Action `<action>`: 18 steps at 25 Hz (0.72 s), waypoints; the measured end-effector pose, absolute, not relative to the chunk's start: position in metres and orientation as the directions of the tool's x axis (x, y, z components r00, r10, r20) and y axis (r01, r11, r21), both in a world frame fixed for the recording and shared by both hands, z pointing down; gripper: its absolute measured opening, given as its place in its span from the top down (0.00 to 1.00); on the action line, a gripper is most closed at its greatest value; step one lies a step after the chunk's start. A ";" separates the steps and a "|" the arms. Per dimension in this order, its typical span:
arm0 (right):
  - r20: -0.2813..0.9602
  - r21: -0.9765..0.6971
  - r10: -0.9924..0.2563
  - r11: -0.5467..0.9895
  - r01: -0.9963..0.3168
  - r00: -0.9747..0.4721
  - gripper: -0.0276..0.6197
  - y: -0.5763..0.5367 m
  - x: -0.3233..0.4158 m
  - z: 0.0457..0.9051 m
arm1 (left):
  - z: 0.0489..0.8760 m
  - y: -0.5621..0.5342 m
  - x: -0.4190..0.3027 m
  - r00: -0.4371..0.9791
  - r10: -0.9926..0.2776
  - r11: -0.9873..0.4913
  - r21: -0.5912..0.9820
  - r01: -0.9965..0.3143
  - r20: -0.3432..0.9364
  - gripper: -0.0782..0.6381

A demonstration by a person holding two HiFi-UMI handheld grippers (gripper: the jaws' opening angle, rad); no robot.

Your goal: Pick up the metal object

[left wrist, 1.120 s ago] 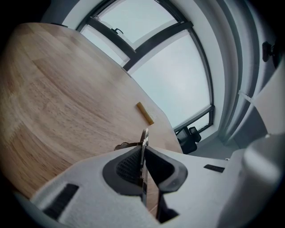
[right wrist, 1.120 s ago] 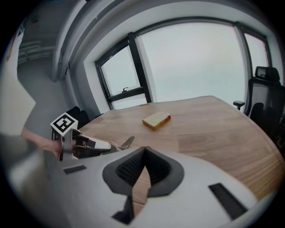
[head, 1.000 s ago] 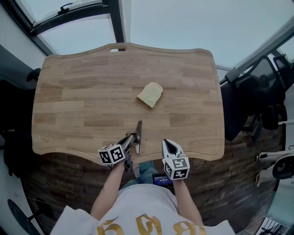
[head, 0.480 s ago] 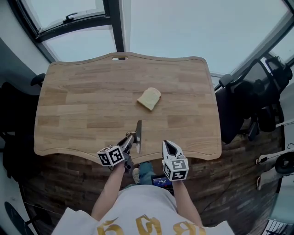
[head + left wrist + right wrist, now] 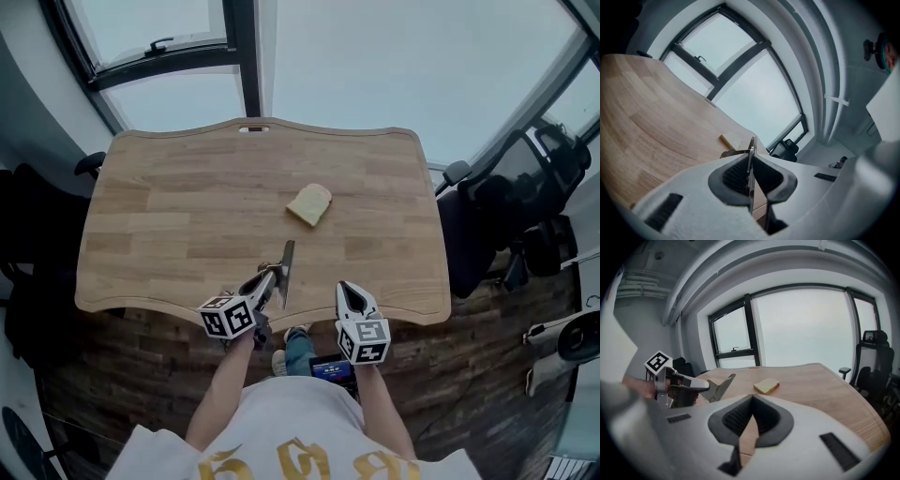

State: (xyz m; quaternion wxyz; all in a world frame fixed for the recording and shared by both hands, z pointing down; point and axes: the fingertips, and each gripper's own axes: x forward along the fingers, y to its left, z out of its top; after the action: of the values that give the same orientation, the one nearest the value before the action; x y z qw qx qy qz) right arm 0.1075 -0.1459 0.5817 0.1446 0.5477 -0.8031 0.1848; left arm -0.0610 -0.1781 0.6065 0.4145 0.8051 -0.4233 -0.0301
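Observation:
A flat metal blade [image 5: 285,266] with a thin handle is clamped in my left gripper [image 5: 269,281], which is shut on it just above the near edge of the wooden table [image 5: 169,216]. In the left gripper view the blade [image 5: 751,161] stands edge-on between the pads, pointing toward a slice of bread [image 5: 730,139]. The bread [image 5: 309,203] lies at the table's middle. My right gripper [image 5: 349,292] hovers at the near edge to the right, shut with nothing in it. From the right gripper view the blade [image 5: 720,387] juts from the left gripper [image 5: 704,386], with the bread [image 5: 767,386] beyond.
Dark office chairs [image 5: 487,220] stand off the table's right side, one seen as a chair [image 5: 874,355] in the right gripper view. Large windows [image 5: 178,52] lie beyond the far edge. The person's legs and a small screen [image 5: 333,368] are below the near edge.
The head view has shifted a little over the table. The left gripper keeps its hold on the blade and both grippers stay near the front edge.

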 end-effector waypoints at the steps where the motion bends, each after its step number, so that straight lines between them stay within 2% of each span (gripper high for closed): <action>1: 0.427 -0.139 -0.830 0.332 -0.933 -0.359 0.94 -0.144 0.106 0.579 | 0.601 -0.177 -0.061 0.643 -0.707 -0.313 0.686 -0.657 0.294 0.84; 12: 0.364 -0.121 -0.871 0.307 -0.944 -0.330 0.94 -0.134 0.107 0.554 | 0.575 -0.162 -0.063 0.662 -0.710 -0.380 0.661 -0.647 0.240 0.84; 18: 0.258 -0.129 -0.921 0.266 -0.955 -0.291 0.94 -0.131 0.109 0.514 | 0.540 -0.157 -0.056 0.690 -0.698 -0.458 0.619 -0.638 0.194 0.84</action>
State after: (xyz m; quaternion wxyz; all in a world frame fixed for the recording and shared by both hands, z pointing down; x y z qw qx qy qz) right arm 0.1094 -0.1314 0.5143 0.0655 0.5917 -0.7929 0.1300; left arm -0.0560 -0.1570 0.5399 0.3428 0.8528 -0.3916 -0.0437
